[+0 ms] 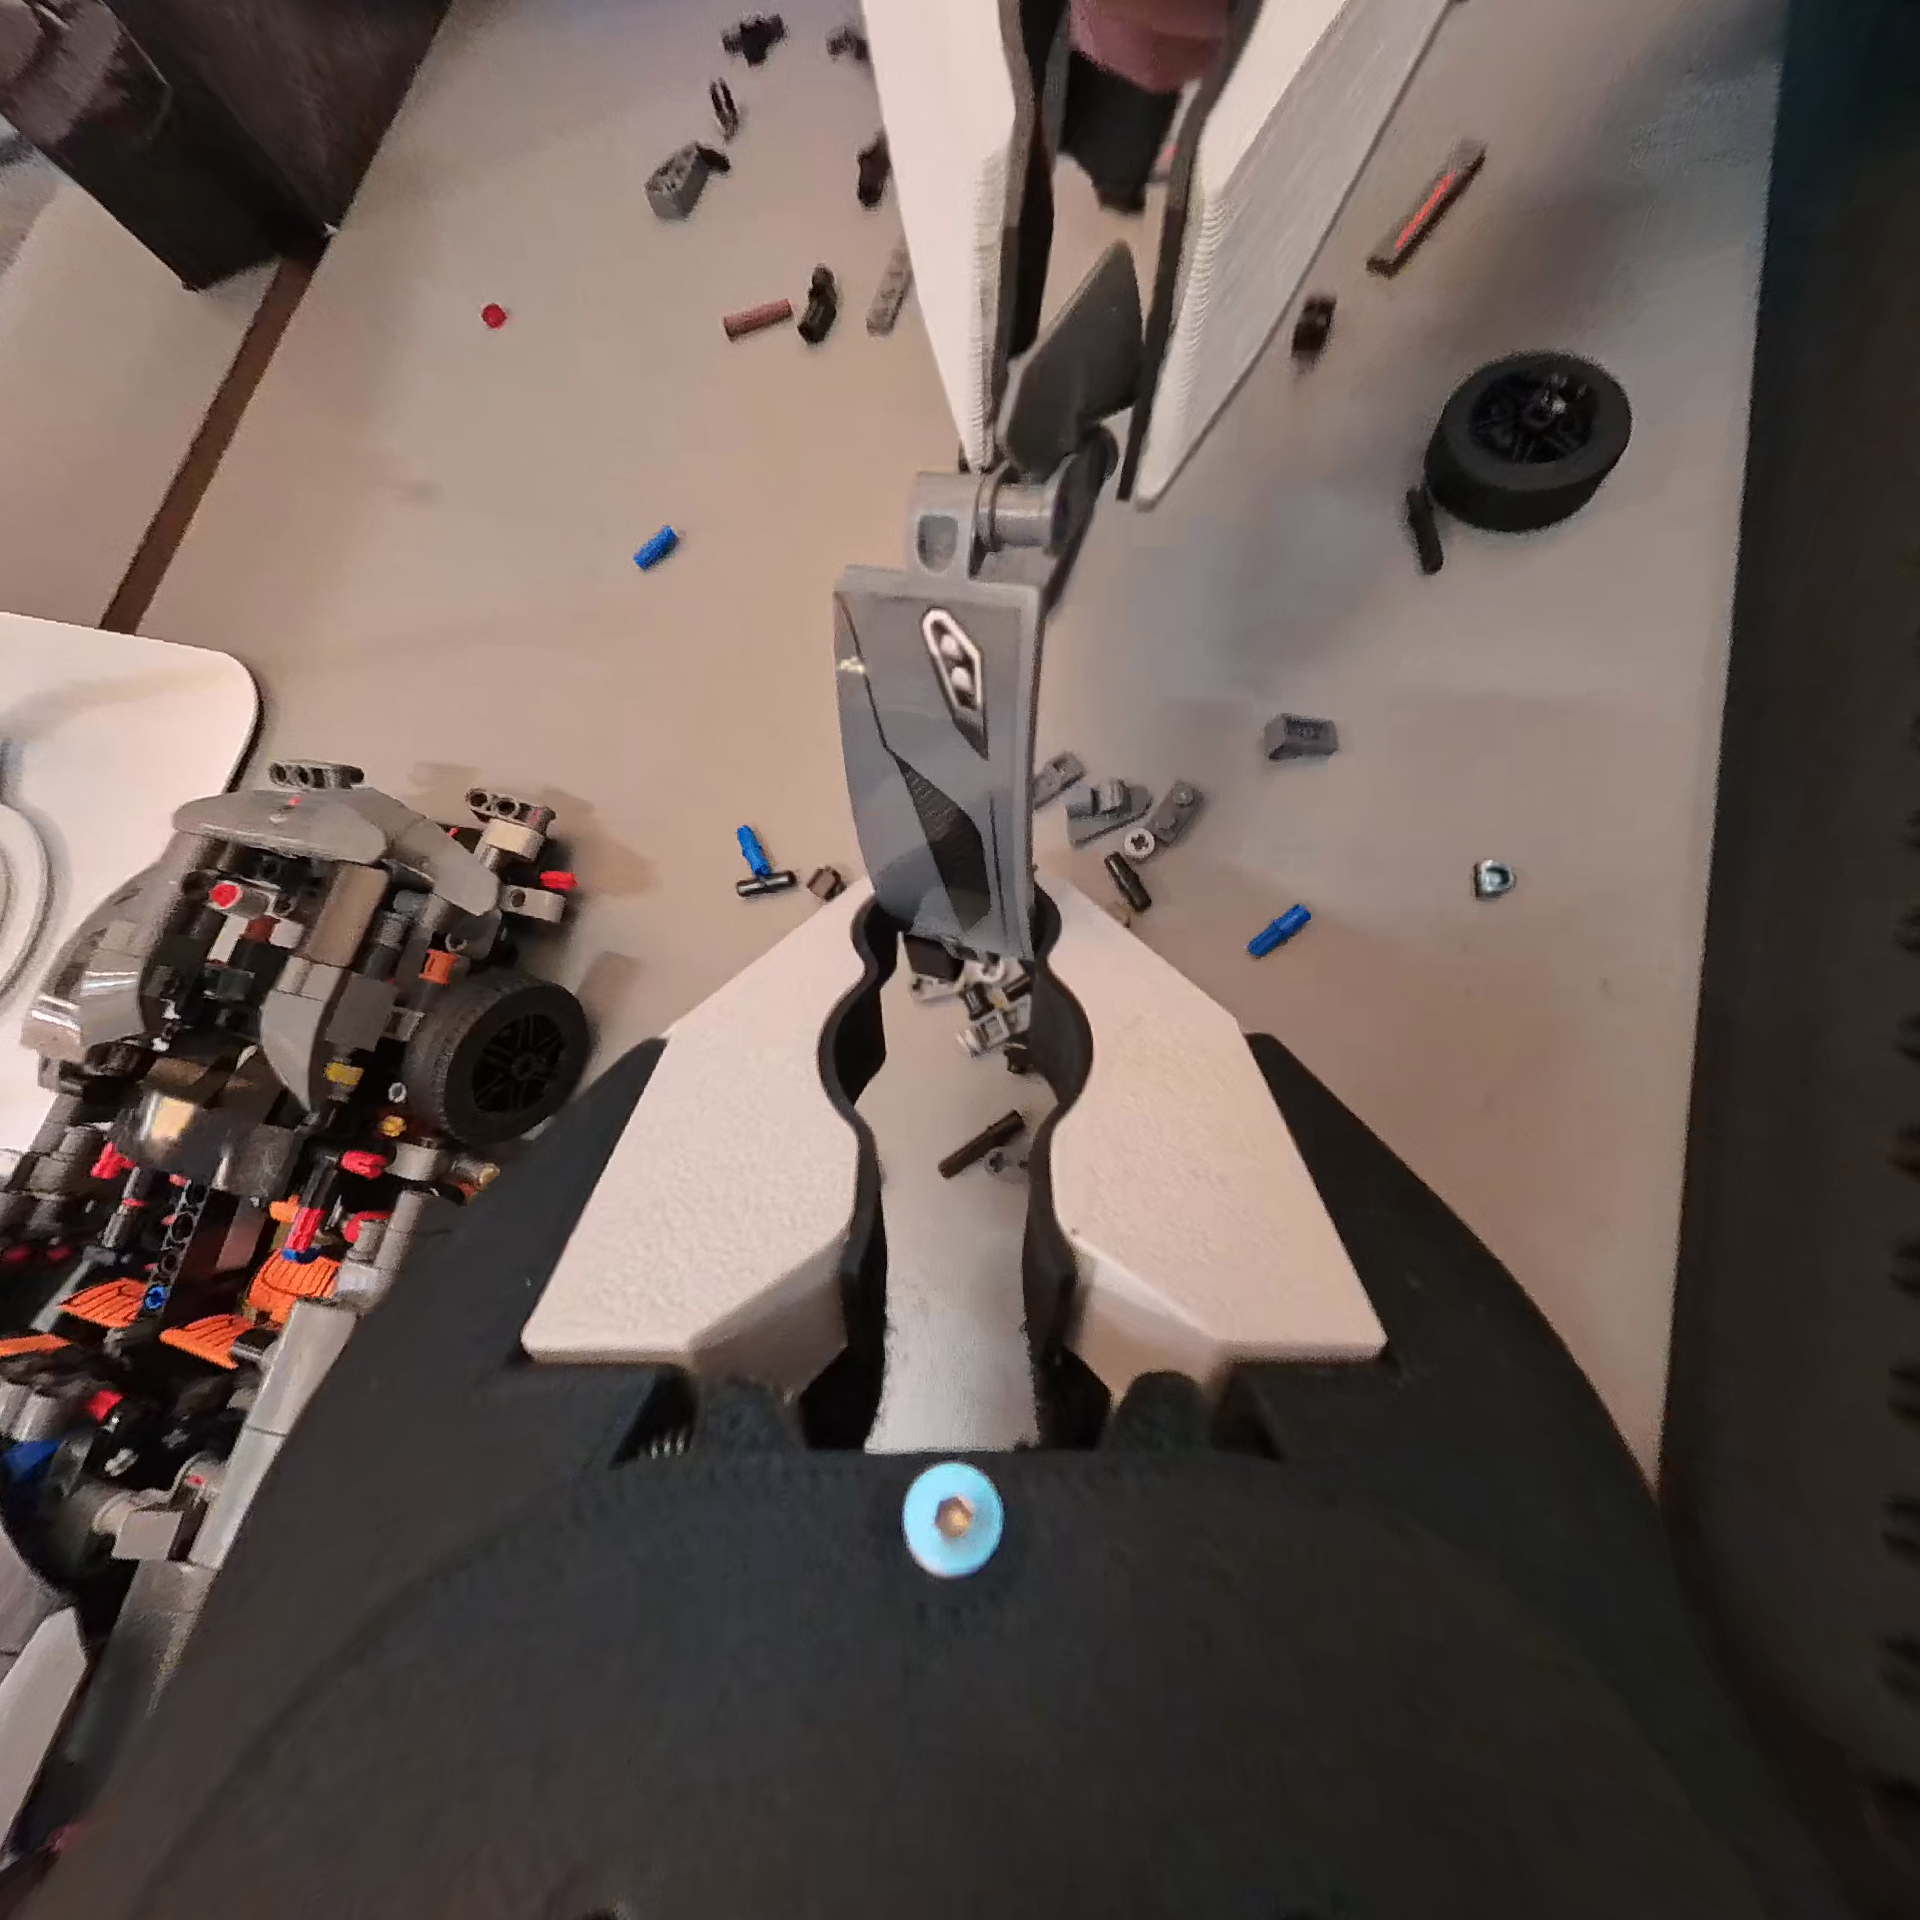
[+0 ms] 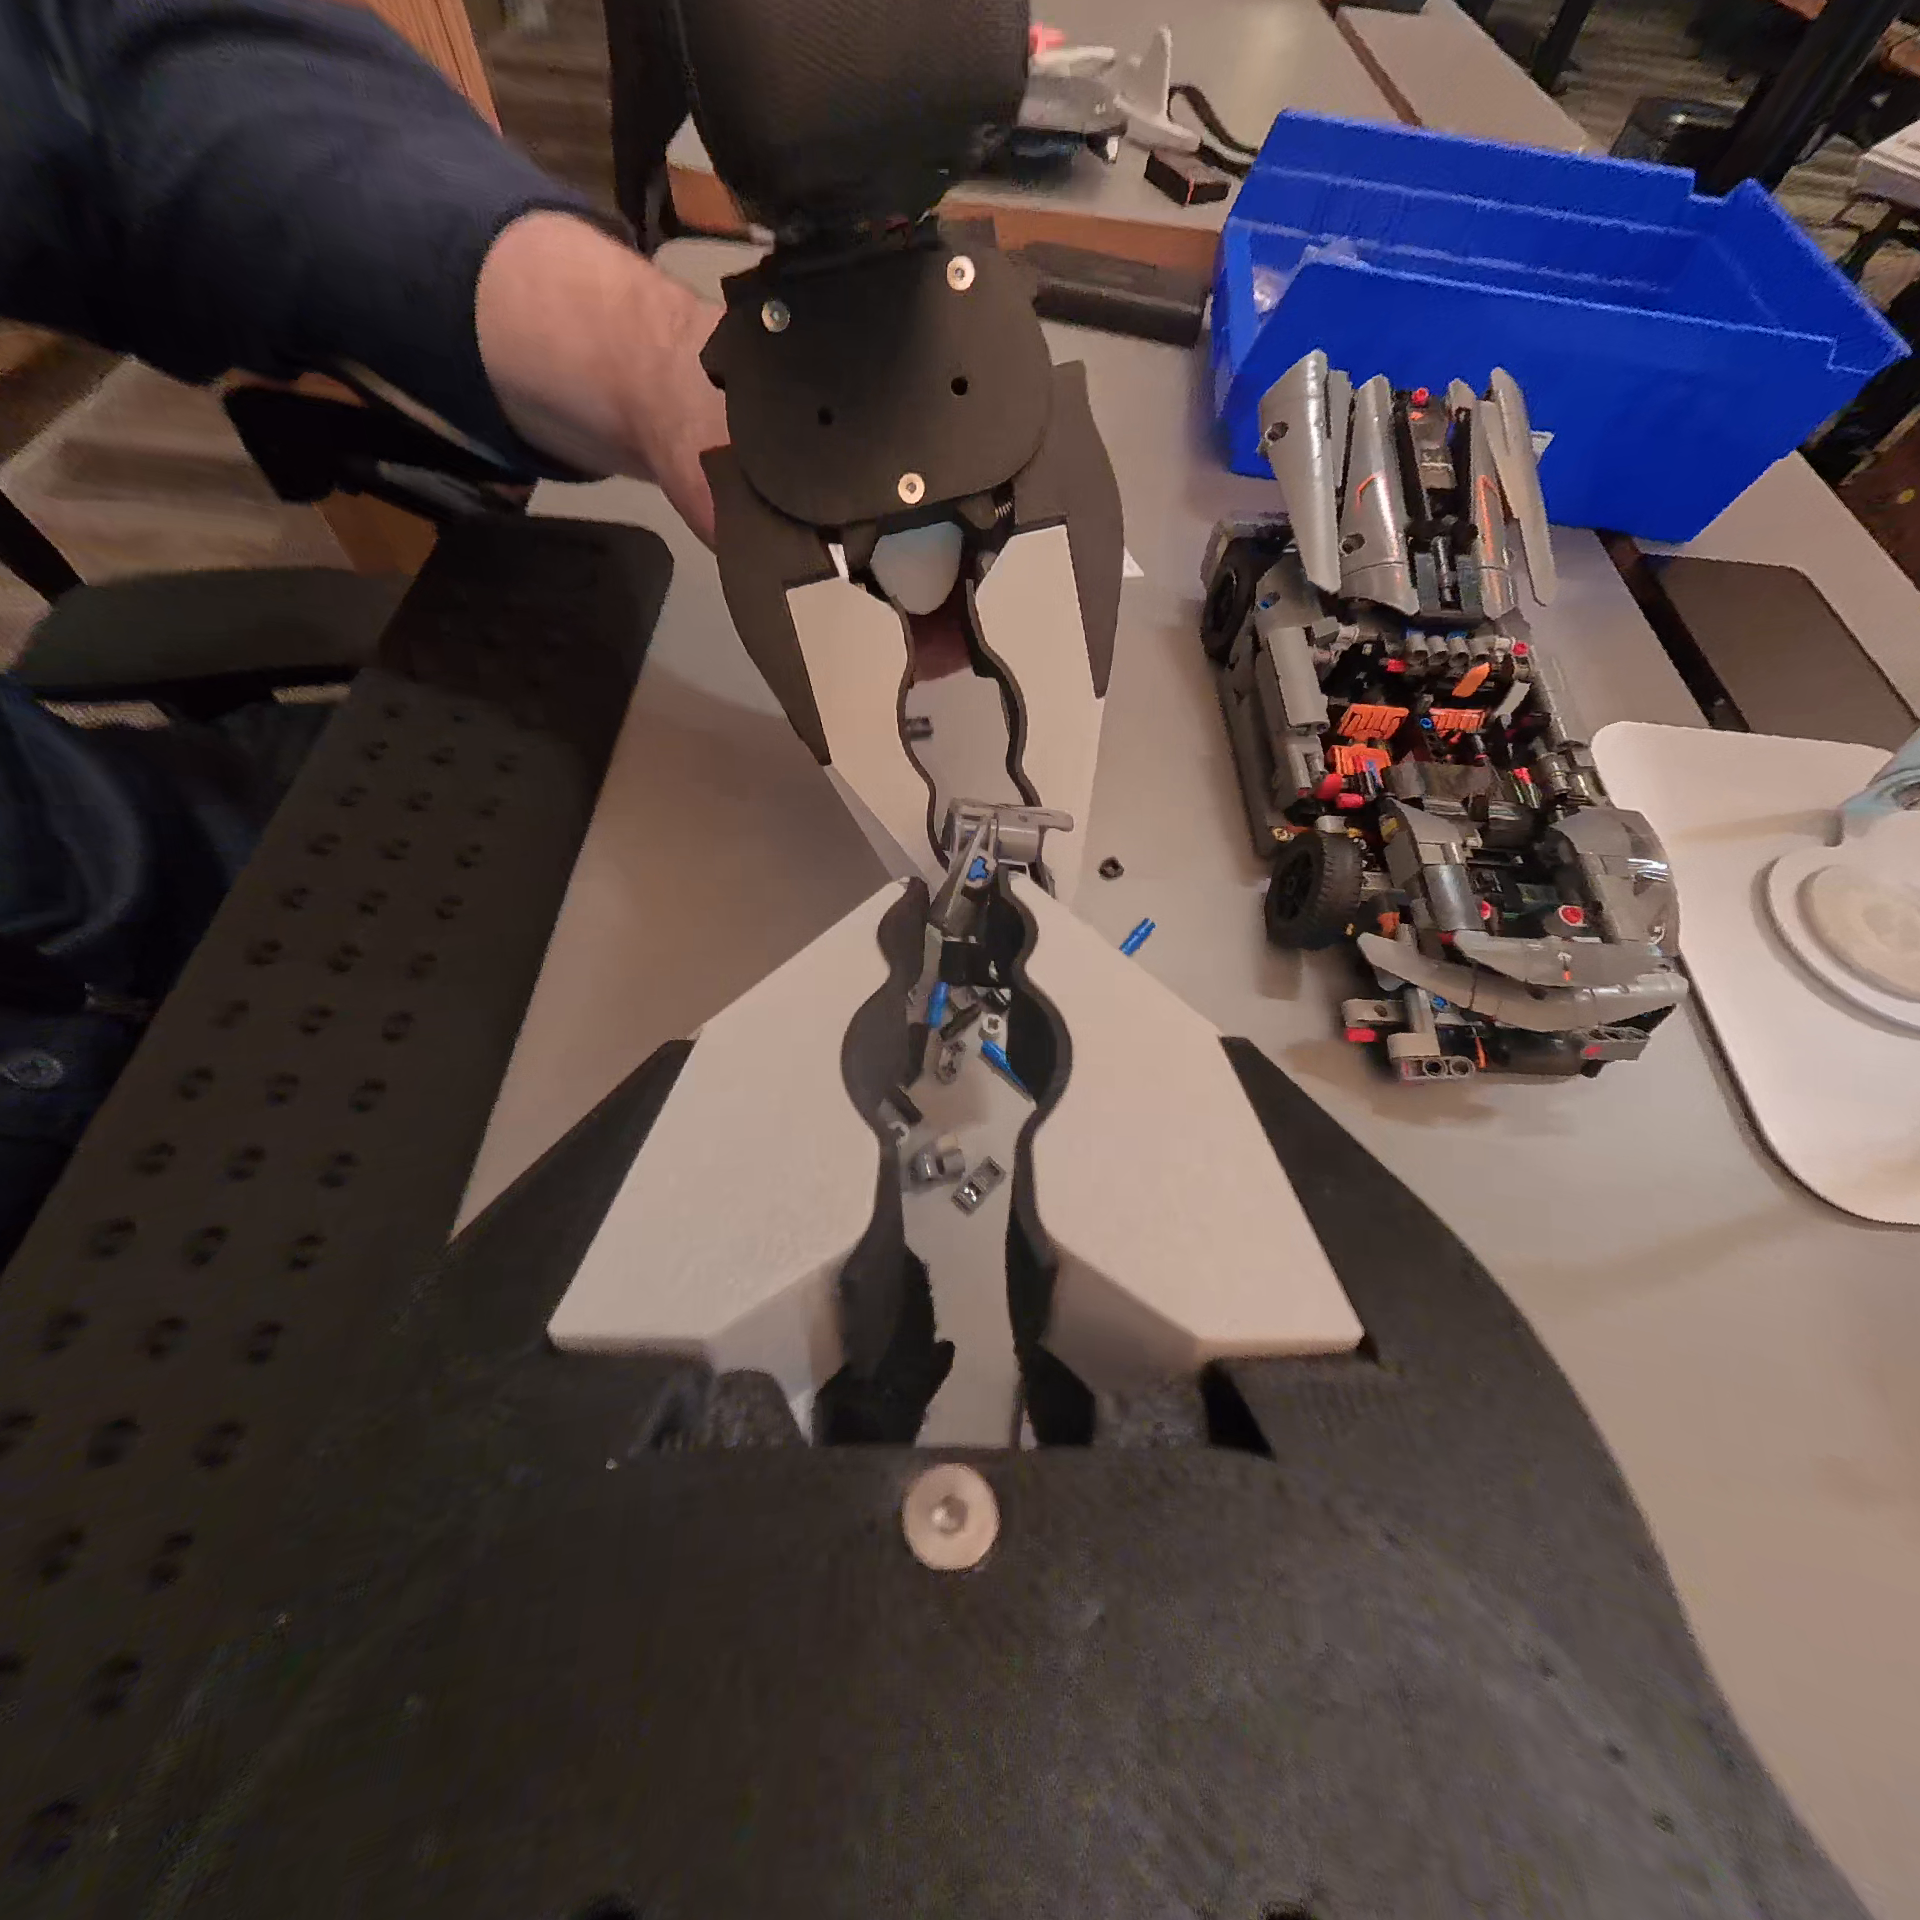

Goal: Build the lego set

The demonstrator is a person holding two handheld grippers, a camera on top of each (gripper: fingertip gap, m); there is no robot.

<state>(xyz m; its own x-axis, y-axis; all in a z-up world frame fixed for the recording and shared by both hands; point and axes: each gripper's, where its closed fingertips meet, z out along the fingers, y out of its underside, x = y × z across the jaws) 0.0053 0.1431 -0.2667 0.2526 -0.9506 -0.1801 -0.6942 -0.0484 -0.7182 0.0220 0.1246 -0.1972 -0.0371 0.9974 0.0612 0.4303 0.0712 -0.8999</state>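
Observation:
My left gripper (image 1: 951, 914) is shut on the lower end of a grey curved panel (image 1: 935, 748) that bears a sticker. The panel's top joins a light grey connector (image 1: 987, 520). My right gripper (image 1: 1049, 468) comes in from above and is shut on a dark grey panel piece (image 1: 1081, 353) attached to that connector. In the right wrist view, my right gripper (image 2: 966, 904) meets the left gripper (image 2: 987, 821) tip to tip around the connector (image 2: 1013, 831), above the table. The partly built grey car (image 1: 260, 1039) sits to the left; it also shows in the right wrist view (image 2: 1455, 779).
A loose black wheel (image 1: 1527, 436), blue pins (image 1: 655, 545) and several small grey and black parts lie on the table. A blue bin (image 2: 1507, 312) stands behind the car, a white tray (image 2: 1818, 987) beside it. A black perforated board (image 2: 260, 935) lies at the left. A person's hand (image 2: 603, 353) holds the left gripper. The grippers' ends are close to 7 centimeters from one another.

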